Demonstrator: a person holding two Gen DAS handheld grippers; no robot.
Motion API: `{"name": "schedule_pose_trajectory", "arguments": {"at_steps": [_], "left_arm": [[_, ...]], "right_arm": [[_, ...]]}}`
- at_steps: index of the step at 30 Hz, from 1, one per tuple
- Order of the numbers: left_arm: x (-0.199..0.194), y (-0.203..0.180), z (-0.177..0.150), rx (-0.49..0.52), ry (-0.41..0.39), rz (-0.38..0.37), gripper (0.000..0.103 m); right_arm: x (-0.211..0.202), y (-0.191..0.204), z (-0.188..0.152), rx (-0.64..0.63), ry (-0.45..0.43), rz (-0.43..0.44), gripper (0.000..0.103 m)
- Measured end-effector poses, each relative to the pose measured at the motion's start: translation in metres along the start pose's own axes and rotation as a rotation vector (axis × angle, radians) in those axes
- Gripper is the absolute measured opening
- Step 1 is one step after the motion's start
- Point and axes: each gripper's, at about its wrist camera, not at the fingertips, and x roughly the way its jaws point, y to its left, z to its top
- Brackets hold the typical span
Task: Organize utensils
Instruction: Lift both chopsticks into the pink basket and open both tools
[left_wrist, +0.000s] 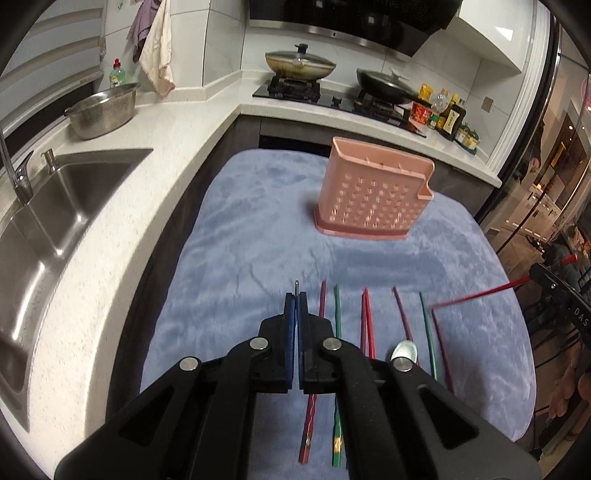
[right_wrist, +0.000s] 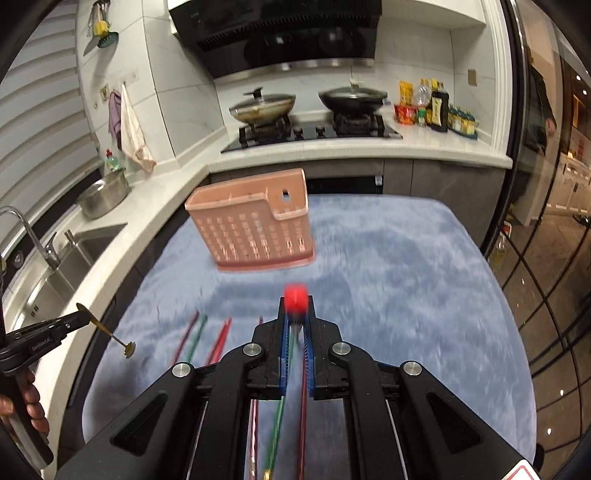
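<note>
Nearest to us in the left wrist view, our left gripper (left_wrist: 296, 295) has its jaws drawn almost together on a thin metal utensil (left_wrist: 296, 284), of which only the tip pokes out past the pads; the rest is hidden between them. From the right wrist view the same left gripper (right_wrist: 79, 314) shows at the frame's left edge, holding a slim gold fork (right_wrist: 110, 334) that hangs tilted, its small head out over the blue cloth (right_wrist: 406, 277).

Our right gripper (right_wrist: 296, 314) is nearly closed on a red chopstick (right_wrist: 295, 297); we see its blunt end head-on and blurred, so its length is hidden. In the left wrist view that red chopstick (left_wrist: 476, 295) slants above the cloth toward the right gripper (left_wrist: 543, 277), which the frame edge cuts off.

Just beyond the jaws, loose chopsticks lie in a row on the cloth: a purple one (left_wrist: 322, 299), a green one (left_wrist: 337, 310), a red pair (left_wrist: 367, 325) and more purple and green ones farther right. A metal spoon (left_wrist: 404, 350) lies among them, its handle covered by the gripper body. Their lower ends pass under the gripper and are partly lost.

Farther out, the pink utensil holder (left_wrist: 373, 192) stands upright on the cloth, well apart from the chopsticks; we cannot make out its inner compartments. Beyond it are the sink (left_wrist: 66, 206), a steel colander (left_wrist: 101, 110) and two lidded pans (left_wrist: 299, 64) on the stove.
</note>
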Motion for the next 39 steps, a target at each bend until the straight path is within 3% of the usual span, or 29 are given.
{"name": "schedule_pose_trajectory", "arguments": {"at_steps": [7, 13, 18, 25, 33, 39], "left_arm": [[-0.011, -0.007, 0.058, -0.003, -0.072, -0.036, 0.000], [-0.028, -0.031, 0.121, 0.020, -0.170, -0.103, 0.000], [-0.021, -0.049, 0.172, 0.006, -0.197, -0.170, 0.000], [0.024, -0.066, 0.201, -0.011, -0.128, -0.181, 0.000], [0.085, -0.067, 0.195, -0.035, -0.036, -0.145, 0.001], [0.119, -0.065, 0.187, -0.042, 0.019, -0.110, 0.001]], "right_arm": [[-0.002, 0.007, 0.074, -0.030, -0.119, 0.029, 0.007], [0.001, 0.018, 0.158, -0.063, -0.251, 0.043, 0.007], [0.030, 0.030, 0.205, -0.091, -0.239, 0.039, 0.007], [0.089, 0.032, 0.215, -0.113, -0.124, 0.033, 0.007], [0.149, 0.034, 0.199, -0.138, 0.004, 0.030, 0.007], [0.174, 0.039, 0.189, -0.166, 0.049, 0.015, 0.007]]}}
